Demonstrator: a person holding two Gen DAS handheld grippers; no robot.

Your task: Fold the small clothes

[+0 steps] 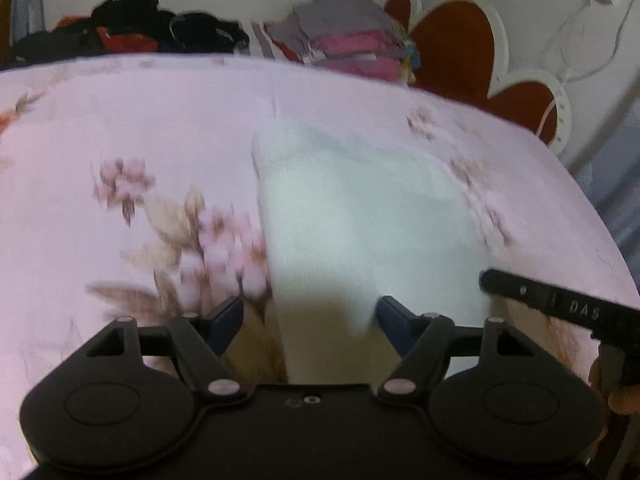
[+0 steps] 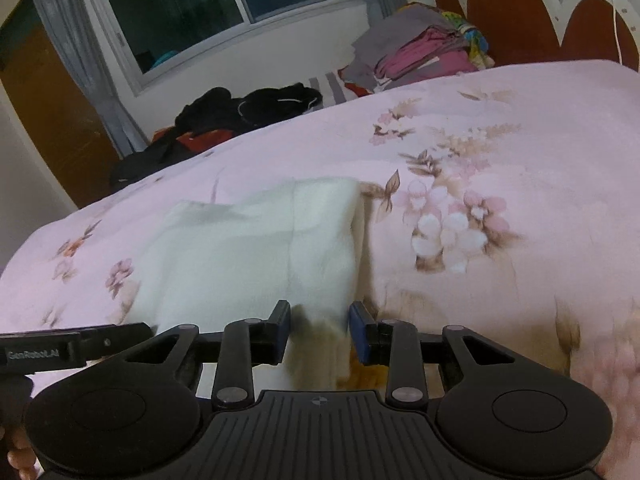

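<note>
A small white cloth (image 1: 360, 220) lies flat on the pink floral bedspread (image 1: 120, 128), partly folded. It also shows in the right wrist view (image 2: 256, 248). My left gripper (image 1: 310, 318) is open, its jaws wide apart over the cloth's near left corner. My right gripper (image 2: 320, 328) is open, its jaws either side of the cloth's near right corner, not pinching it. The right gripper's body (image 1: 560, 304) shows at the right of the left wrist view; the left gripper's body (image 2: 60, 350) shows at the left of the right wrist view.
A stack of folded pink and grey clothes (image 2: 420, 56) sits at the bed's far end by the red and white headboard (image 2: 520, 8). A heap of black and red clothes (image 2: 224, 120) lies beyond the bed's far edge, below a window (image 2: 224, 4).
</note>
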